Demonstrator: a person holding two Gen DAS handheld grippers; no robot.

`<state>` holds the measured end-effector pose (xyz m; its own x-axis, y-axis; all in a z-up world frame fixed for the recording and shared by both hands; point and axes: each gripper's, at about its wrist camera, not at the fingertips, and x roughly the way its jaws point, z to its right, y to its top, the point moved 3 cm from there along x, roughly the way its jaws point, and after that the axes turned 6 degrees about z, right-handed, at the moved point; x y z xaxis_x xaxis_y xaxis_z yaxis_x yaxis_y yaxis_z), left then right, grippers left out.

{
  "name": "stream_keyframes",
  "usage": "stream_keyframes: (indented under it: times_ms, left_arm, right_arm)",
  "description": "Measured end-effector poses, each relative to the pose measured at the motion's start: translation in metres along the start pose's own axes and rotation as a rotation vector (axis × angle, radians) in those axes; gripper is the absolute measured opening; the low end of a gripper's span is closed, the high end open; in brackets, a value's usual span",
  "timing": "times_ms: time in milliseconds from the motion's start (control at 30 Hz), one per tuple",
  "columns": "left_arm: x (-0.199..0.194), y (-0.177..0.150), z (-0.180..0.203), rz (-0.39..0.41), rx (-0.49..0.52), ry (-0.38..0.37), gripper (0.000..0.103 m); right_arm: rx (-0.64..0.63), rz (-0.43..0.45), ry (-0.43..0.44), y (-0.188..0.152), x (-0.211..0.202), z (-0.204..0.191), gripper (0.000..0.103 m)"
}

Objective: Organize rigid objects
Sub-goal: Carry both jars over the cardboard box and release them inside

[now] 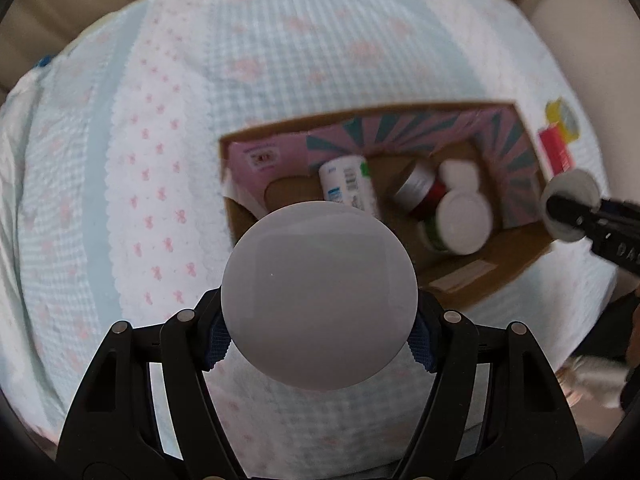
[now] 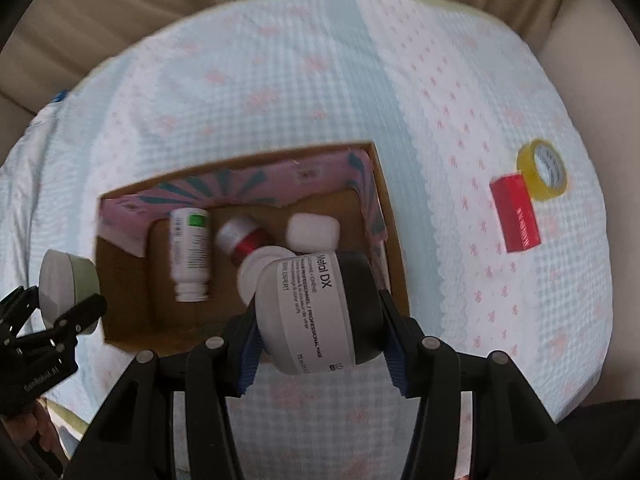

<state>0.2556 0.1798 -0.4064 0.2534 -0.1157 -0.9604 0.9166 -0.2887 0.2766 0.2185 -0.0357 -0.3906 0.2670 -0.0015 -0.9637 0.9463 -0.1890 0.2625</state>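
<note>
My left gripper (image 1: 319,340) is shut on a round white-lidded green jar (image 1: 319,296), held above the bedspread just left of an open cardboard box (image 1: 516,252). It also shows in the right wrist view (image 2: 68,286). My right gripper (image 2: 320,340) is shut on a white jar with a black lid (image 2: 320,312), labelled Metal DX, at the box's near right corner (image 2: 394,240). In the box lie a white bottle (image 2: 190,252), a red and white jar (image 2: 240,236), a white-lidded jar (image 1: 464,220) and a white container (image 2: 314,232).
A red box (image 2: 516,212) and a yellow tape roll (image 2: 542,176) lie on the checked bedspread (image 2: 280,92) right of the cardboard box. A beige upholstered edge (image 2: 120,4) runs behind the bed.
</note>
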Motion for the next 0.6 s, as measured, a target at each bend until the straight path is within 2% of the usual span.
stream_keyframes:
  times_ms: [267,467,600]
  left_arm:
    - [0.048,0.004,0.007,-0.11,0.052,0.014,0.068]
    - [0.052,0.004,0.009,-0.127,0.054,0.021,0.068]
    - [0.055,0.001,0.014,-0.147,0.07,0.03,0.068]
  right_arm:
    - [0.04,-0.079,-0.049,-0.003,0.041,0.007,0.048]
    - [0.048,-0.117,-0.065,-0.002,0.052,0.01,0.048]
    - [0.061,-0.137,-0.044,-0.002,0.057,0.01,0.049]
